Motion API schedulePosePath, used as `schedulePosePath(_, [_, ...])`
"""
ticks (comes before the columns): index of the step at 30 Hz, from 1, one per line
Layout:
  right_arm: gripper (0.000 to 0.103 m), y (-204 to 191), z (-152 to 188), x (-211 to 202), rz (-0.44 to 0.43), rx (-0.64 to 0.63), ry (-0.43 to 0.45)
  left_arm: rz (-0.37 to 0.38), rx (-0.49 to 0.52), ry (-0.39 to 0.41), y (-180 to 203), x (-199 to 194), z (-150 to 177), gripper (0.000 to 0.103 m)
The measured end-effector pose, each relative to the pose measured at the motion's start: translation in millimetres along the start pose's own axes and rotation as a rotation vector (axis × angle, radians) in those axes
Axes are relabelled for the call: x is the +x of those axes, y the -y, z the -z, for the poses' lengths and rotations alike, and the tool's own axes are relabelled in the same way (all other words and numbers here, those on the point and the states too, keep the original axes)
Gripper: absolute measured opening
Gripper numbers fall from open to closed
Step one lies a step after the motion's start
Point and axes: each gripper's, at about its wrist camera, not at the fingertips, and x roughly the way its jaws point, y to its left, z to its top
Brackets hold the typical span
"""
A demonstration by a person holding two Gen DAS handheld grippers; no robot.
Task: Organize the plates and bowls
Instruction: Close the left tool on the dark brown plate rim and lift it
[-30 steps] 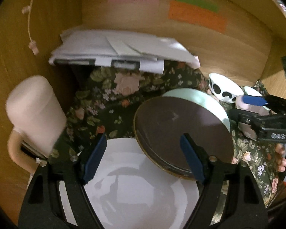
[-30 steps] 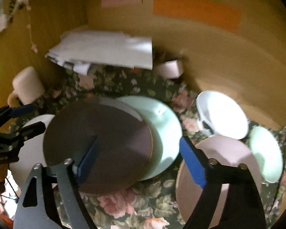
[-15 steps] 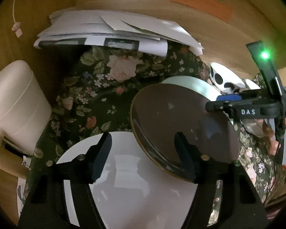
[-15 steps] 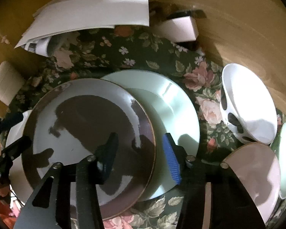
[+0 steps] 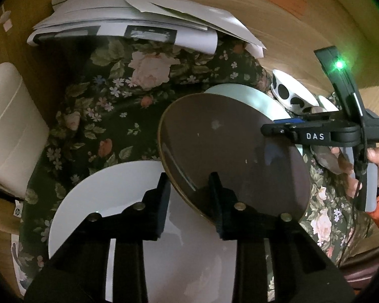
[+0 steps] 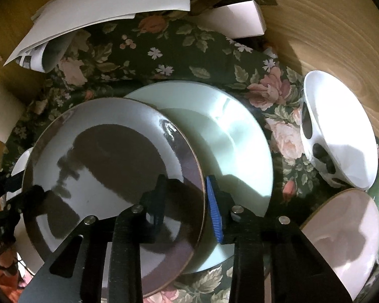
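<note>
Now that both the left gripper (image 5: 189,192) and right gripper (image 6: 187,199) have just closed on opposite rim edges of the dark plate (image 6: 108,176), lift evenly, keeping it level and clear of the green plate (image 6: 227,136).

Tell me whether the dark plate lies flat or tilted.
Tilted. The dark plate leans with one edge on the green plate and the other over the white plate; both grippers straddle its rim.
</note>
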Motion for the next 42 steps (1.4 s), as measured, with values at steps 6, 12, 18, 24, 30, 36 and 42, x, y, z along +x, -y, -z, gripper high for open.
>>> schedulePosePath(6, [0.026,-3,11,-7,-0.052,0.001,0.023,-0.029,-0.019,-0.042,-7,-5,2,0.031])
schedulePosePath(12, [0.026,-16,26,-18,-0.084,-0.017,0.063,-0.045,-0.055,-0.049,-19,-8,5,0.031])
schedulePosePath(18, [0.026,-23,32,-14,-0.096,-0.022,0.086,-0.058,-0.044,-0.033,-21,-9,6,0.031])
schedulePosePath(24, [0.030,-16,31,-1,-0.172,0.029,0.080,-0.053,-0.033,-0.025,-20,-9,5,0.031])
schedulePosePath(30, [0.031,-20,32,-3,-0.178,0.039,0.096,-0.057,-0.026,-0.020,-19,-8,4,0.031])
schedulePosePath(36, [0.028,-22,38,-18,-0.146,0.035,0.129,-0.053,-0.056,-0.025,-17,-7,4,0.031])
schedulePosePath(42, [0.026,-14,45,-30,-0.144,0.062,0.152,-0.063,-0.044,-0.003,-6,-12,5,0.031])
